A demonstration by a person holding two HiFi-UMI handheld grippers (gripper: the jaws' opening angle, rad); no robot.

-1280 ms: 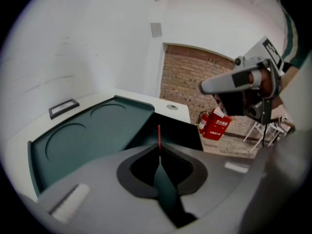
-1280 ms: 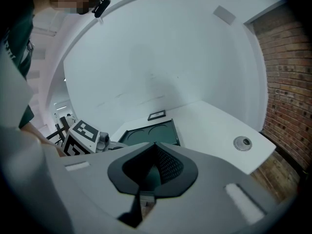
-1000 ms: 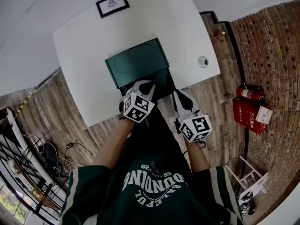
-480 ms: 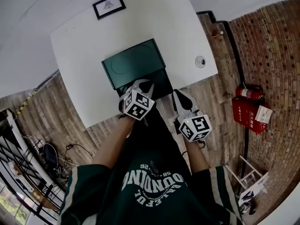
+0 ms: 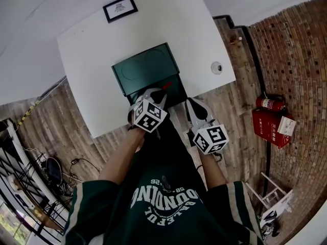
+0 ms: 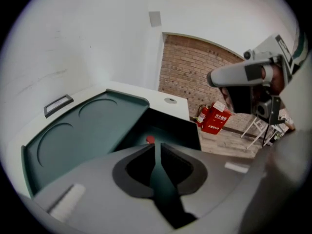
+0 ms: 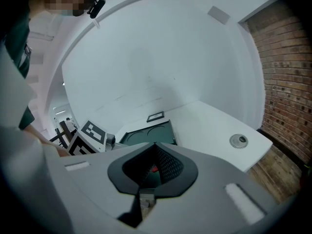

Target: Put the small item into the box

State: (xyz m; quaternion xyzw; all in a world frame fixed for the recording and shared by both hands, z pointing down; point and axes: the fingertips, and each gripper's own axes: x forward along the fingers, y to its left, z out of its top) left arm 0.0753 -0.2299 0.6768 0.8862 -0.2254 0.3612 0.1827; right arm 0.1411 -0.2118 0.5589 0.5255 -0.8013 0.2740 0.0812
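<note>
At the left, the left tool point(image 5: 161, 93) is held over the near edge of the white table point(image 5: 179, 24), and its jaws are seen drawn together in the left gripper view, with only a thin slit left between them. A small item point(image 6: 150, 139), red and slender, is seen right at their tips. In the head view it juts from them in the line of the tool, so it is judged to be nipped there rather than lying loose, though this is not fully settled by the pictures.

Just beyond, the dark green box point(image 5: 176, 91) is found open, and its lid point(image 5: 145, 68) is laid back flat on the table behind it. The small item is placed over the box's dark hollow, near the front wall. No contact with the floor of the box can be made out.

The task is thus judged to be nearly done. The item is brought to the box and hangs above the opening; what is left is for it to be lowered, let go and the tool drawn clear.

Further right, the right tool point(image 5: 191, 103) is held beside the box, apart from it. Its jaws are closed tip to tip and nothing is held in them. A small round fitting point(image 5: 216, 67) is set in the table at the far right.
</note>
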